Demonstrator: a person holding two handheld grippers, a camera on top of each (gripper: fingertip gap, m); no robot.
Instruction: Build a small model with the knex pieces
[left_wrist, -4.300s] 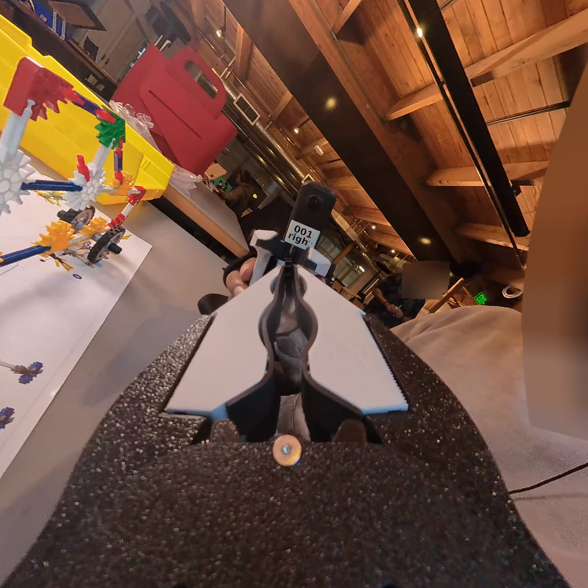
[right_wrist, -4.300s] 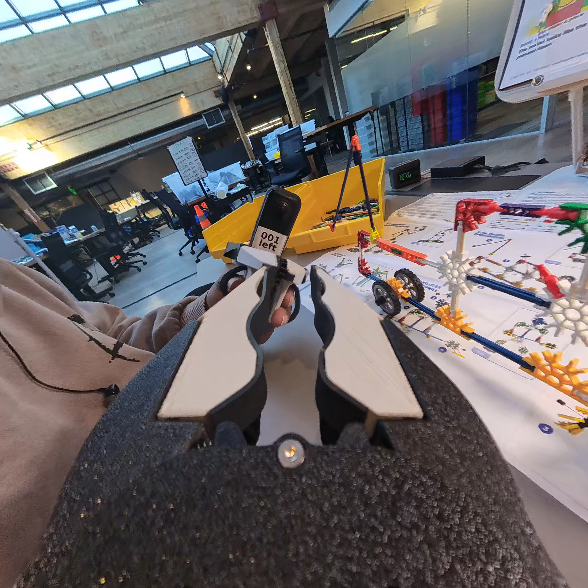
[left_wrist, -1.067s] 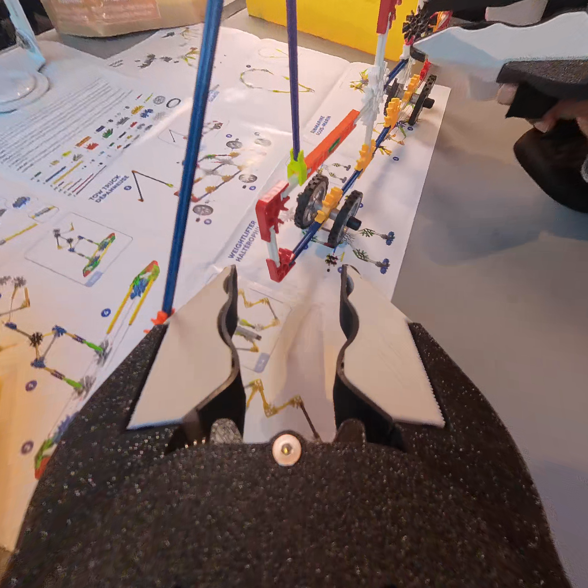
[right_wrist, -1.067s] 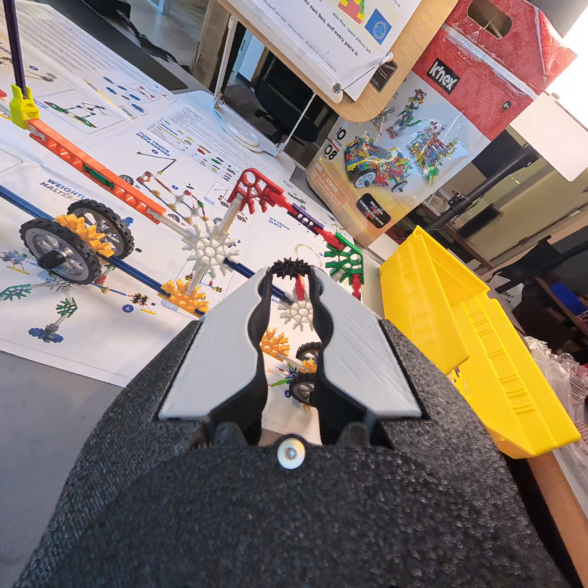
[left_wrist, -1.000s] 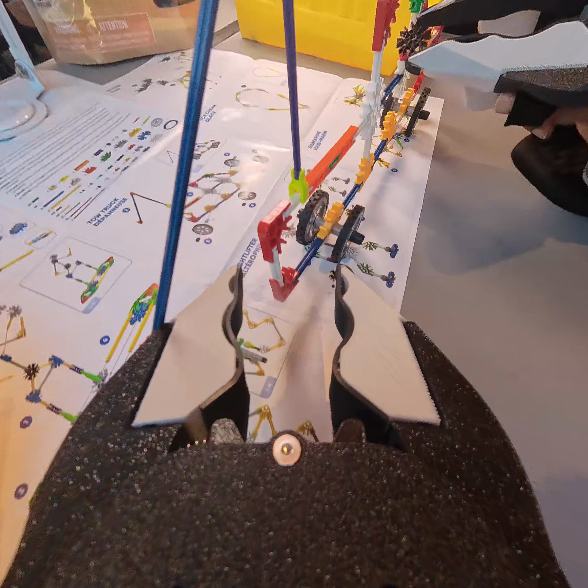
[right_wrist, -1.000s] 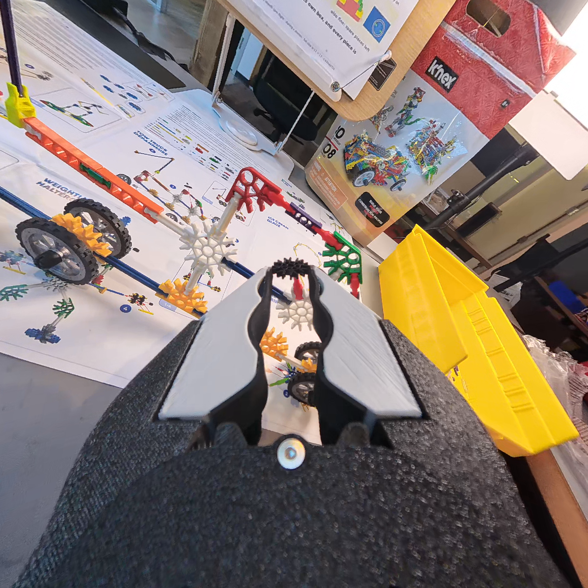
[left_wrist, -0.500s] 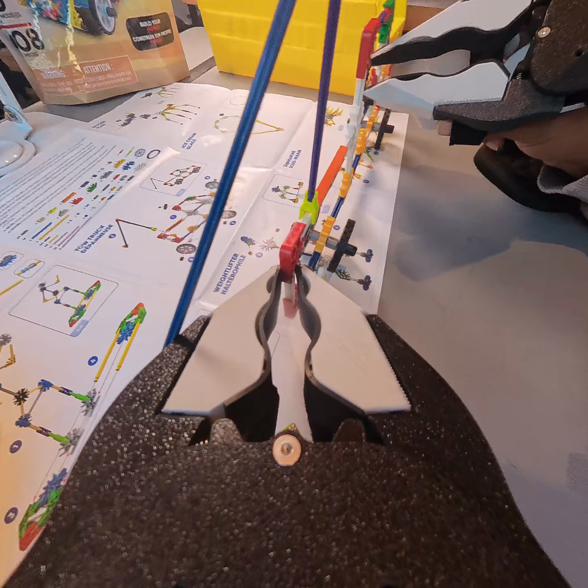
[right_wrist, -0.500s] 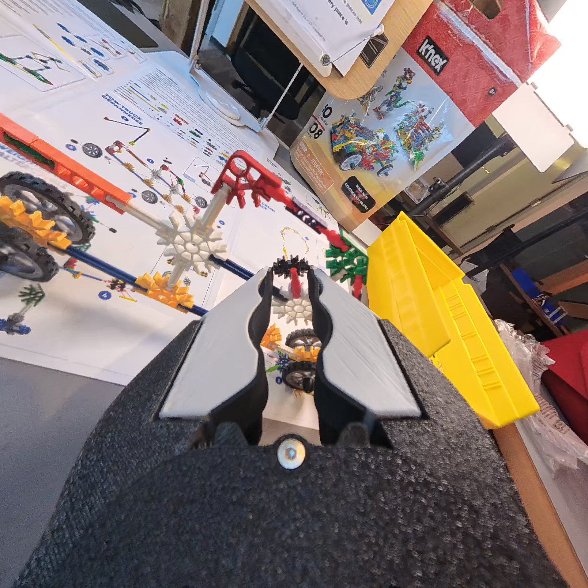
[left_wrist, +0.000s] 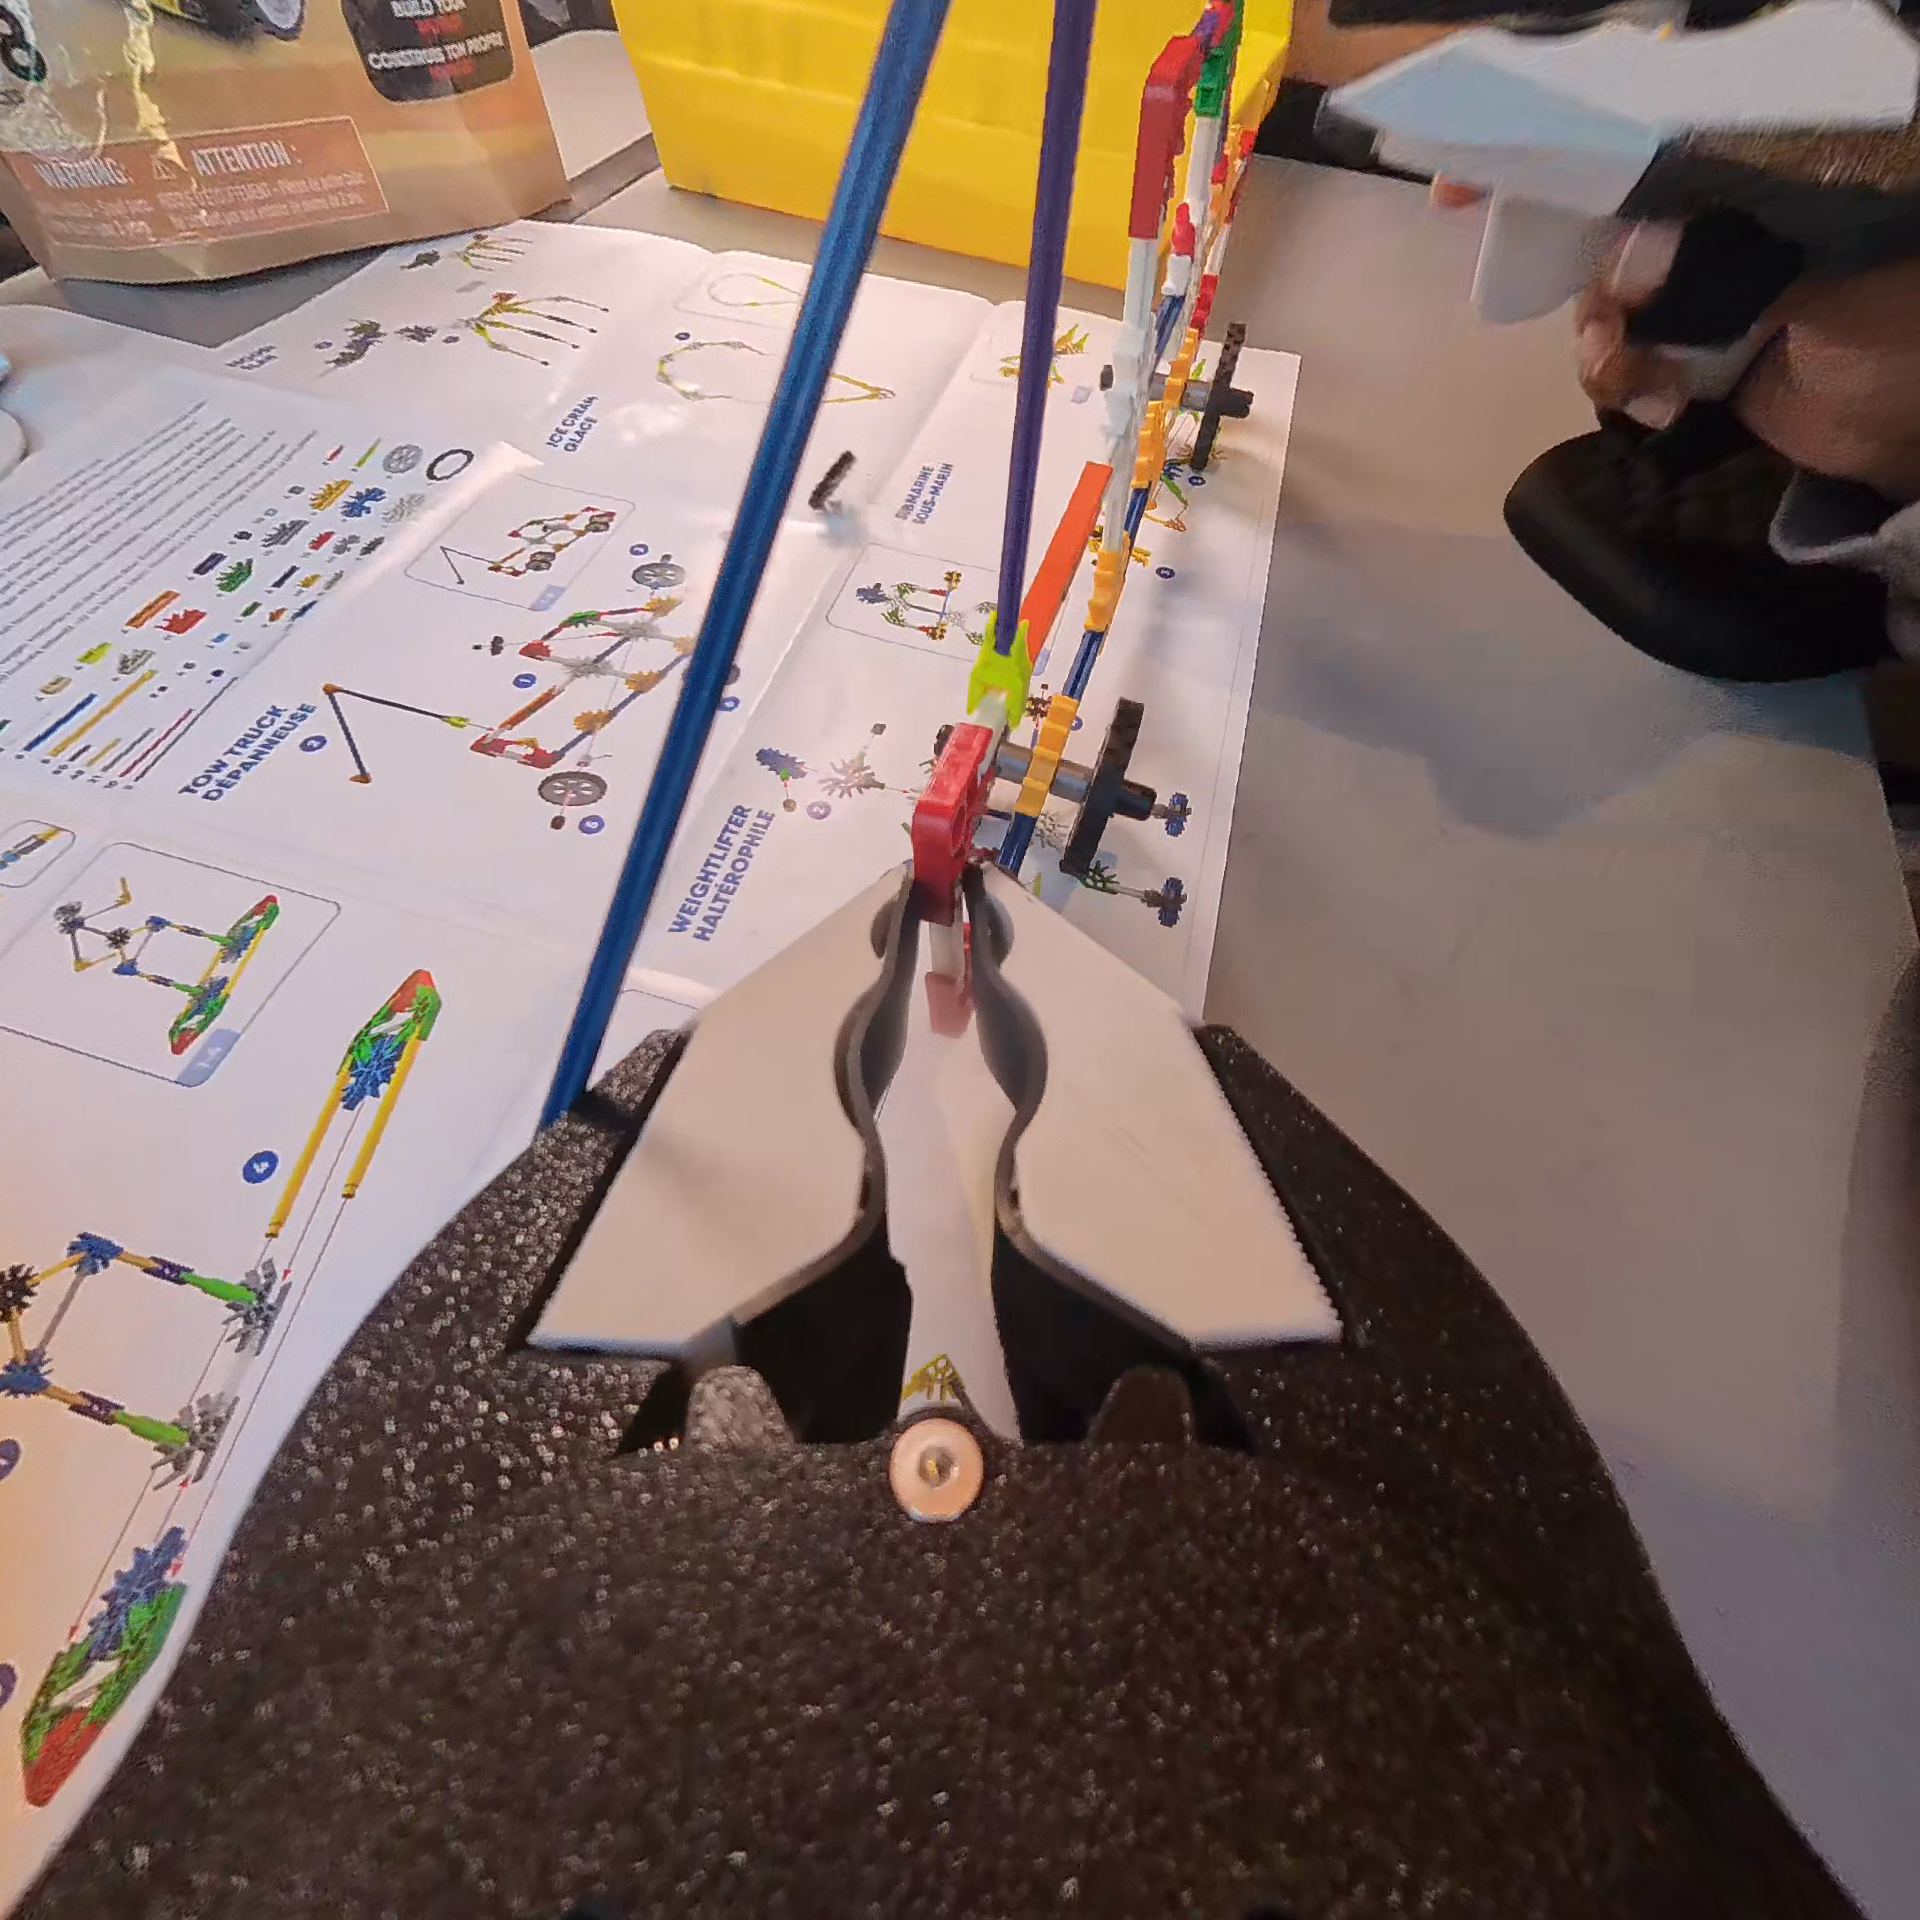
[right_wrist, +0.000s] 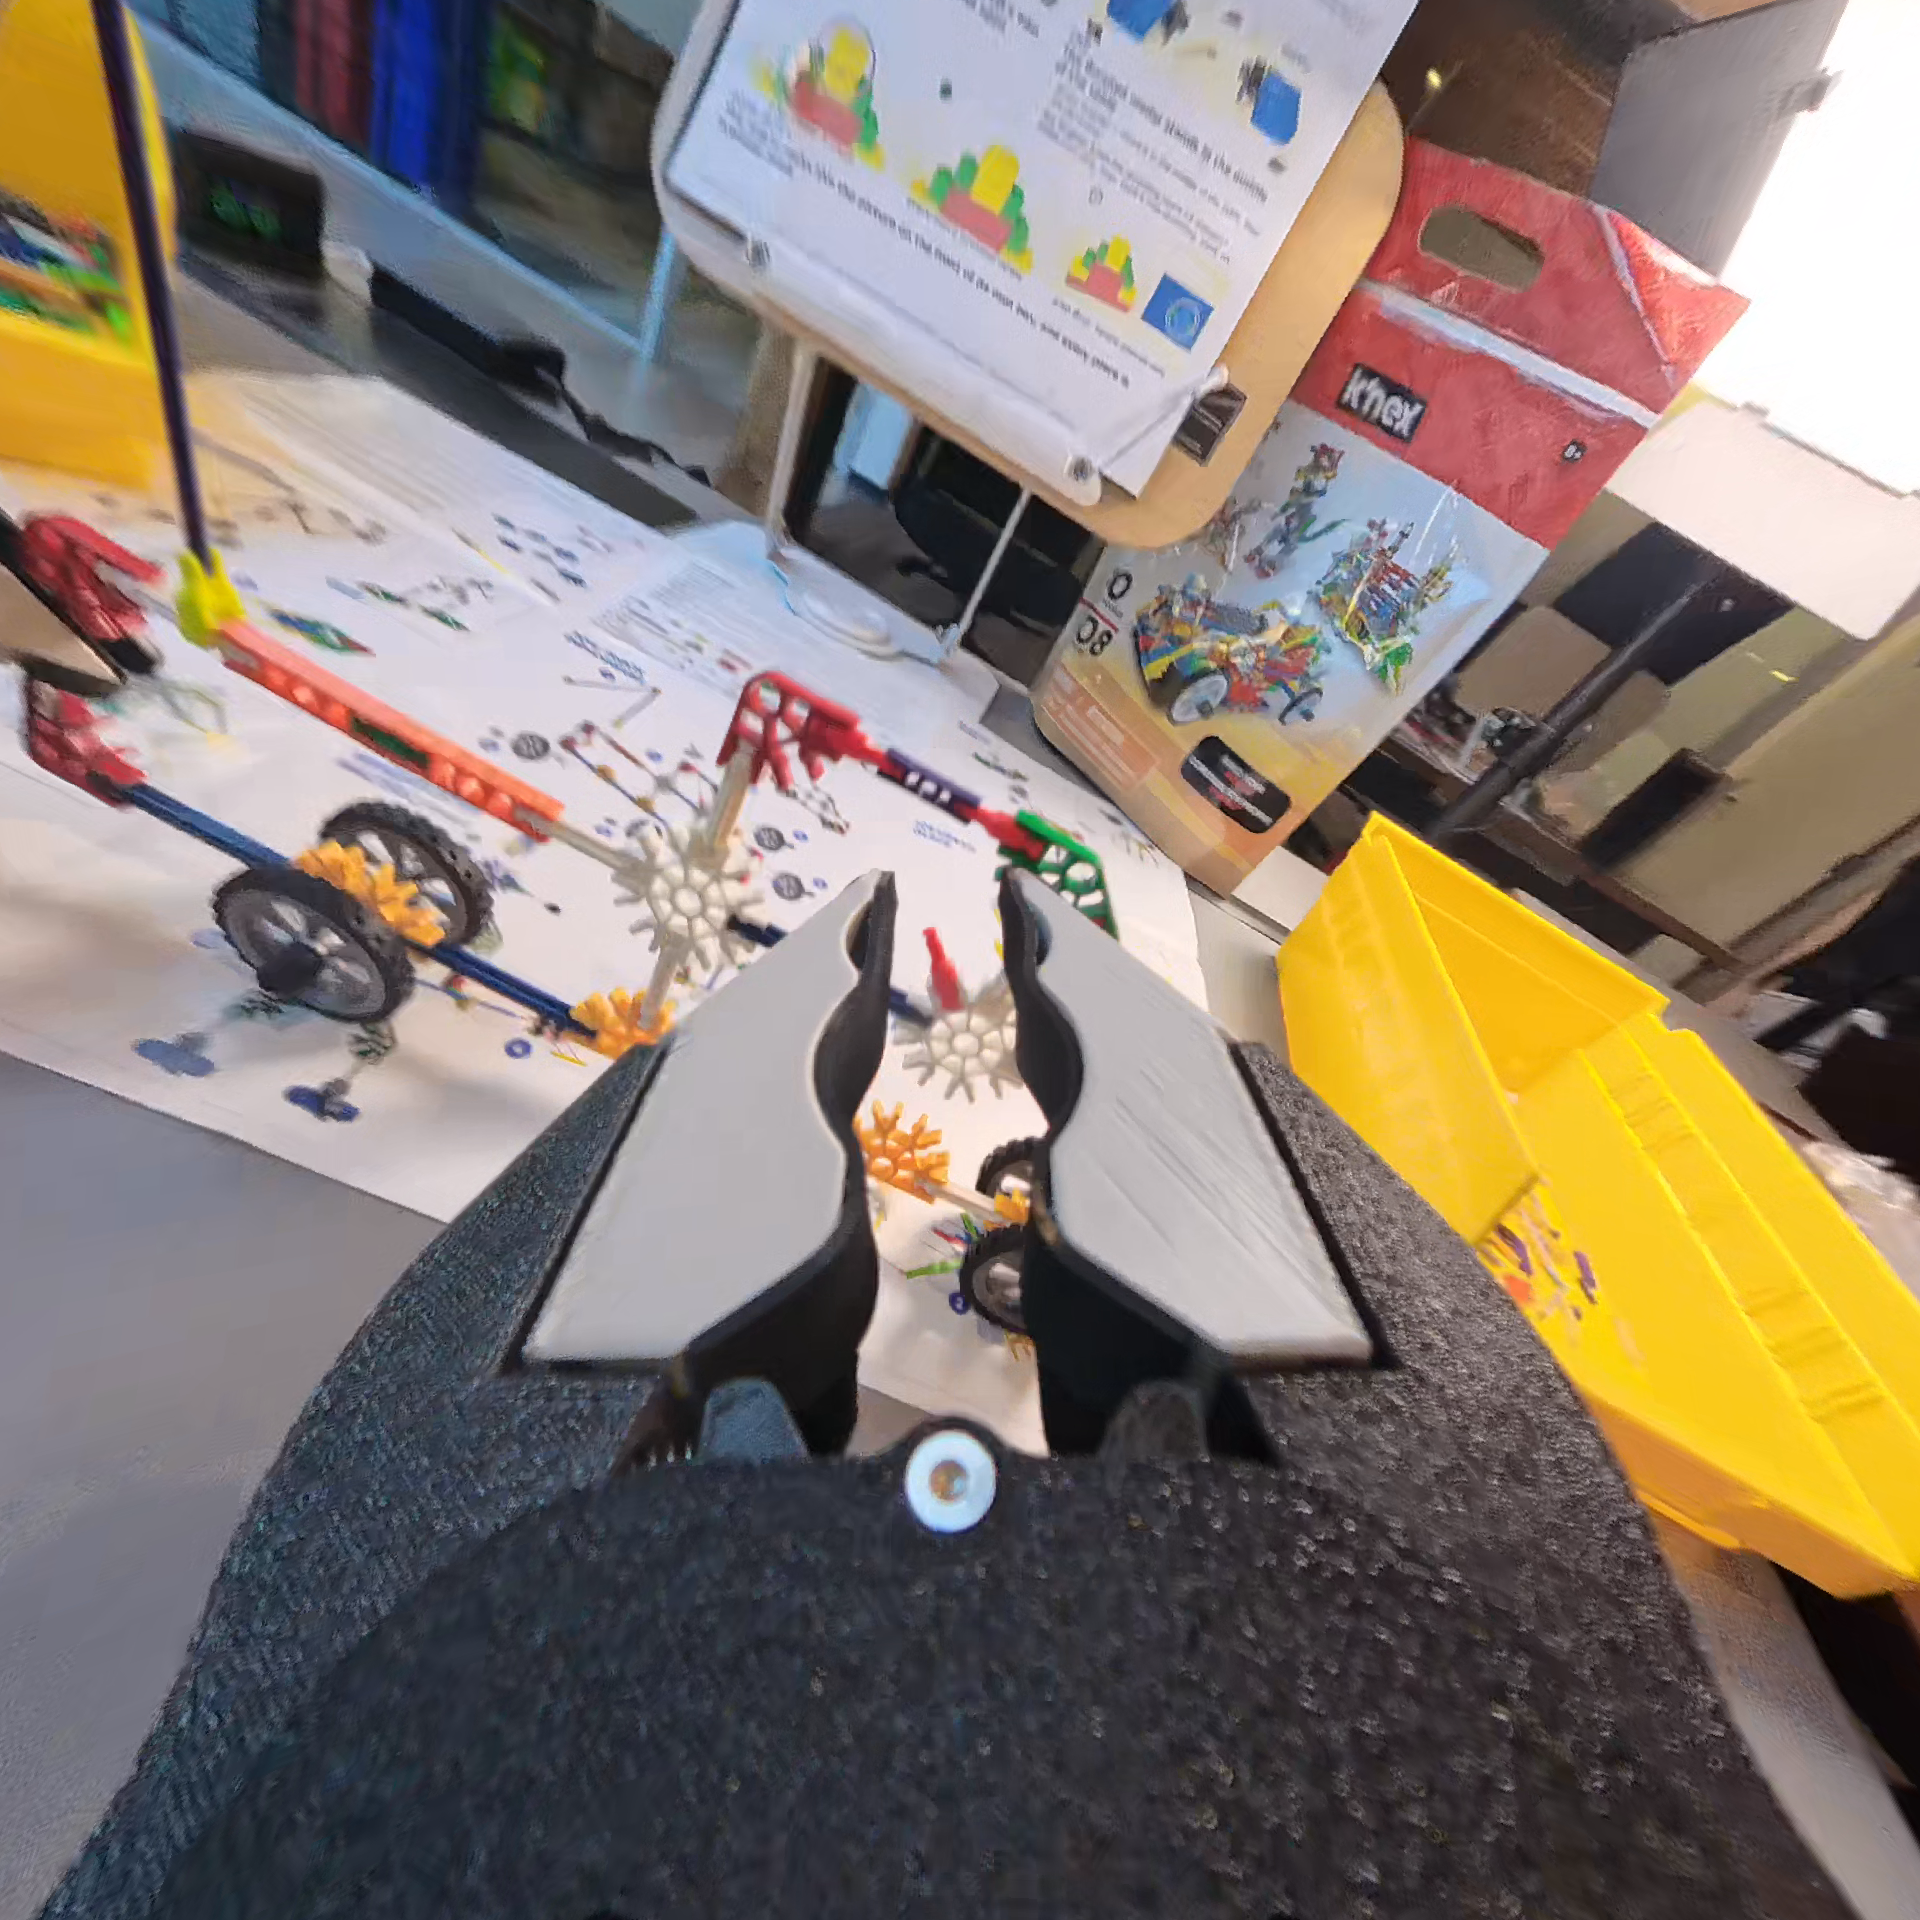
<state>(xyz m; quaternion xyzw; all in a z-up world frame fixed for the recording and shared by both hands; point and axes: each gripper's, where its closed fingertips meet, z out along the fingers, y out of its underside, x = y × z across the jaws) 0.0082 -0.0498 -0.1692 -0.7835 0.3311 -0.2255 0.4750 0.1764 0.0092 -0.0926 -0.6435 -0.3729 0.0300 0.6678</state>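
Note:
A toy vehicle of plastic rods, connectors and black wheels (right_wrist: 312, 956) stands on a white instruction sheet (left_wrist: 416, 623). My left gripper (left_wrist: 940, 904) is shut on the red connector (left_wrist: 951, 805) at the vehicle's near end. My right gripper (right_wrist: 940, 894) is open and empty. It hovers just above a red rod stub (right_wrist: 938, 961) on a white snowflake connector (right_wrist: 961, 1044). In the left wrist view the right gripper (left_wrist: 1507, 114) is blurred at the upper right. A small black piece (left_wrist: 831, 483) shows blurred over the sheet.
A long blue rod (left_wrist: 748, 540) and a purple rod (left_wrist: 1034, 364) rise from the vehicle's near end. A yellow bin (right_wrist: 1558, 1143) lies right of the vehicle. A toy box (right_wrist: 1299, 623) and a sheet on a stand (right_wrist: 987, 208) are behind it. The grippers' ends are close to 20 cm from one another.
My right gripper has opened and drawn back; the black gear it held on the red rod stub is gone from there. My left gripper closed on the red connector and stays shut.

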